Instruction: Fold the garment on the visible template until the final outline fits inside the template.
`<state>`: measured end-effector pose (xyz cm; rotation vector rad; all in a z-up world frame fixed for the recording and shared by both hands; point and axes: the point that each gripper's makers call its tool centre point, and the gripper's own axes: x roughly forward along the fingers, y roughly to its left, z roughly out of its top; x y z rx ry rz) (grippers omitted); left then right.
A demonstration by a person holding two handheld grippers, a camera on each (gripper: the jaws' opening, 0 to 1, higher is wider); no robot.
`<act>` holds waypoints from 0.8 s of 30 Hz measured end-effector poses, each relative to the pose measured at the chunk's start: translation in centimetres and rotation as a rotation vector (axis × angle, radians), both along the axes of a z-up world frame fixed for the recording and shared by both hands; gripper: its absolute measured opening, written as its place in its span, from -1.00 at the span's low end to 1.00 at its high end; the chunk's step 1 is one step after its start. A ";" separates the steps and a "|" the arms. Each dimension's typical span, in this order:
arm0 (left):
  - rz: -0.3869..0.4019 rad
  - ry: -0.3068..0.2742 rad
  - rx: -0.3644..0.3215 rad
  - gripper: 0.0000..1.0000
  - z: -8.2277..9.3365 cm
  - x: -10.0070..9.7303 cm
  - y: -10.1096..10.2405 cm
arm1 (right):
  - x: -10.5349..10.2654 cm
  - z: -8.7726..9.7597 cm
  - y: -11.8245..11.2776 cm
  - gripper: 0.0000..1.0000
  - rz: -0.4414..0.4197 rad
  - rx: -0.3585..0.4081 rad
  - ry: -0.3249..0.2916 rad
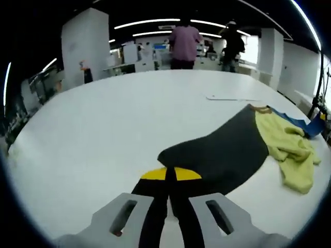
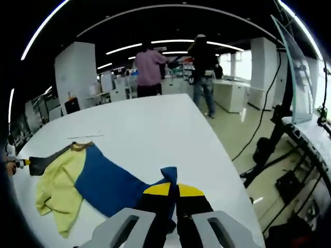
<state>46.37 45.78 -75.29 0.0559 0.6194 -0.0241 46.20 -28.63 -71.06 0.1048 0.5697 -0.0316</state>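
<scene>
The garment (image 2: 98, 181), dark grey, blue and yellow, lies stretched across the white table (image 1: 103, 134). The left claw (image 1: 170, 178) is clenched on its grey end, the right claw (image 2: 173, 194) on its blue end.

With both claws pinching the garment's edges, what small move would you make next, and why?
Probably lift both held edges together: the left claw pinches the dark panel, the right claw the blue panel, and the yellow part lies crumpled between.
</scene>
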 end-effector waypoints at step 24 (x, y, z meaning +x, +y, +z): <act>0.013 0.069 0.089 -1.00 -1.4 0.5 1.9 | -0.4 -3.9 -3.4 -1.00 -0.196 0.109 0.015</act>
